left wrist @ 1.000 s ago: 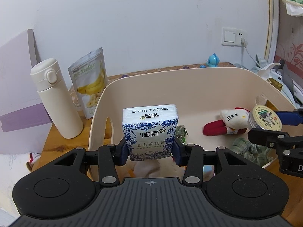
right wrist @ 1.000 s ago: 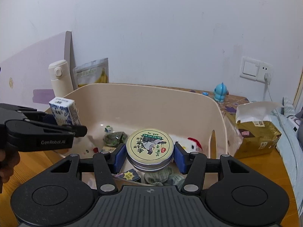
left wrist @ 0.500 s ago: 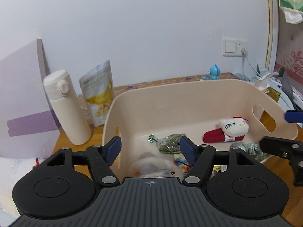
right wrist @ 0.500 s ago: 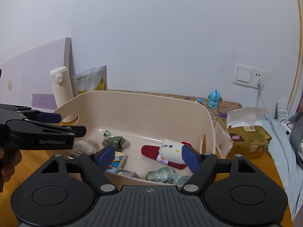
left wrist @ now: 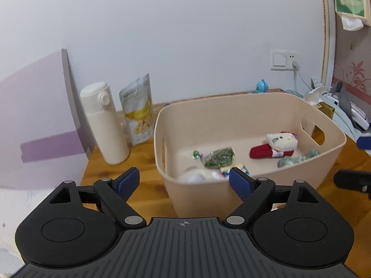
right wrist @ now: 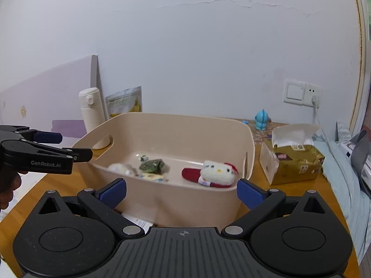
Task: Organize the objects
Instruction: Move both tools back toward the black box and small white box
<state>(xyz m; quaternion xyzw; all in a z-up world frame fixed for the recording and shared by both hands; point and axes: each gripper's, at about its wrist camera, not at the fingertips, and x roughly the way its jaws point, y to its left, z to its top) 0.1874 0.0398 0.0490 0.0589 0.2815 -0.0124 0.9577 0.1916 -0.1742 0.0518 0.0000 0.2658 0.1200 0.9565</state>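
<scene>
We see both grippers, left gripper and right gripper, spread wide and empty; tissue pack and tin were released a second ago. Smooth beige plastic bin now sits farther off. Inside: blurred white lump, possibly the pack, crinkly green packet, fuzzy plush.

A wooden table stands against the white wall. On it sits a beige plastic bin near the middle. To the bin's left, by the wall, a cream flask stands upright with a banana snack pouch just beside it. At the back is a small blue figurine. A gold tissue pack lies right of the bin.
</scene>
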